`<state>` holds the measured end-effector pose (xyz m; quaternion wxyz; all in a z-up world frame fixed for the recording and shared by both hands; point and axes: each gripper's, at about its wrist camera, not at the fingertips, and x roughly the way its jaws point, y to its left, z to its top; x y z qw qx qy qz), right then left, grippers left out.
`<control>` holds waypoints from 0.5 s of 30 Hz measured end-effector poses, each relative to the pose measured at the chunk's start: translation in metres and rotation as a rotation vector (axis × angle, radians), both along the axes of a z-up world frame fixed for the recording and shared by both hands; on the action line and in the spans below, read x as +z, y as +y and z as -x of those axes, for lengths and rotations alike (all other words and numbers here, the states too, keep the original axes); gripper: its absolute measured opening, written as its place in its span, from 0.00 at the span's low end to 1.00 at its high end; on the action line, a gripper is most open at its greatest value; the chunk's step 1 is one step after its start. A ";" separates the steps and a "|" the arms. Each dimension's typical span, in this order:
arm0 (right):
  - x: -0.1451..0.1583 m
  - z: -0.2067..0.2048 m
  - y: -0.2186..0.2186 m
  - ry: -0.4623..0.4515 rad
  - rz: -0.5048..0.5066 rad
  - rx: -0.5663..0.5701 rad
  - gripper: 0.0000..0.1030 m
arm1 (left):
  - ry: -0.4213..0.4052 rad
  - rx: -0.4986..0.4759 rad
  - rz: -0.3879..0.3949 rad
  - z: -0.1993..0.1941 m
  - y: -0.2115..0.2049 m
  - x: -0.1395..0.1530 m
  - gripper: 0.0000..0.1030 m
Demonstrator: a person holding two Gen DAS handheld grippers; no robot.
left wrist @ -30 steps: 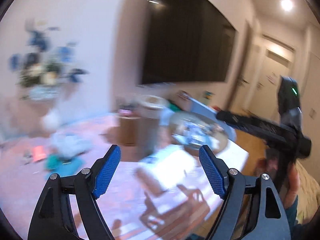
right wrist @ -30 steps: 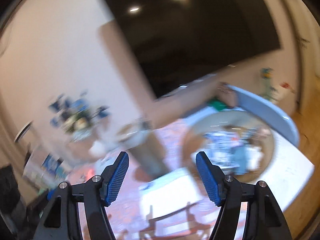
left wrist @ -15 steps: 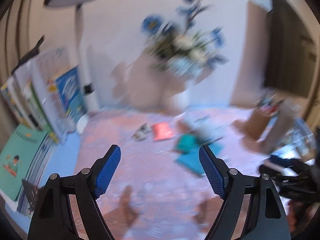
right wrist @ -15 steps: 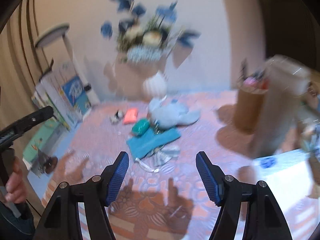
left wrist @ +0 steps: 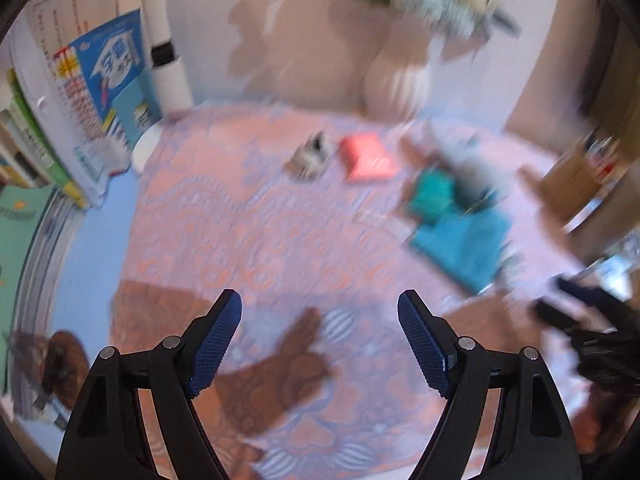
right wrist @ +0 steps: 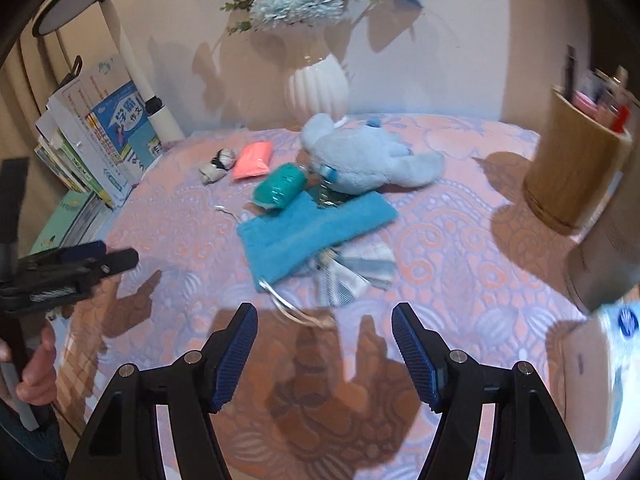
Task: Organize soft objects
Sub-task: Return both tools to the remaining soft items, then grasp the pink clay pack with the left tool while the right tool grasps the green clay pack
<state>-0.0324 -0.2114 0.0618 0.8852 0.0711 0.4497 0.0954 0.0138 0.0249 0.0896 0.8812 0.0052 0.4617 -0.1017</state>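
A pale blue plush toy (right wrist: 368,158) lies on the pink patterned tablecloth (right wrist: 460,248). In front of it lie a teal soft pouch (right wrist: 279,189), a blue drawstring bag (right wrist: 316,232) and a striped cloth (right wrist: 356,272). A coral soft block (right wrist: 254,159) and a small grey-white item (right wrist: 218,165) lie to the left. My right gripper (right wrist: 324,354) is open and empty, just short of the bag's cord. My left gripper (left wrist: 320,340) is open and empty over bare cloth; its view is blurred, showing the coral block (left wrist: 368,156) and blue bag (left wrist: 464,244) far right.
A white vase (right wrist: 316,88) with blue flowers stands at the back. A wooden pen holder (right wrist: 576,168) and a grey cylinder (right wrist: 608,256) stand at the right. Books (right wrist: 108,136) lean at the left edge beside a white lamp post (right wrist: 140,80).
Both grippers swung left from the TV and basket end of the table and tilted down toward the soft objects. Both stayed open and empty.
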 end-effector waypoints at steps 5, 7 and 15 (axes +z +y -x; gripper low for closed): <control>0.016 -0.036 0.023 0.007 -0.042 0.036 0.66 | -0.141 -0.005 0.028 -0.027 -0.006 0.035 0.77; 0.017 -0.050 0.034 -0.007 -0.024 0.040 0.66 | -0.151 -0.048 0.096 -0.049 -0.013 0.034 0.77; -0.009 -0.103 0.055 0.036 -0.046 0.069 0.60 | -0.063 -0.098 0.182 -0.135 -0.048 -0.026 0.69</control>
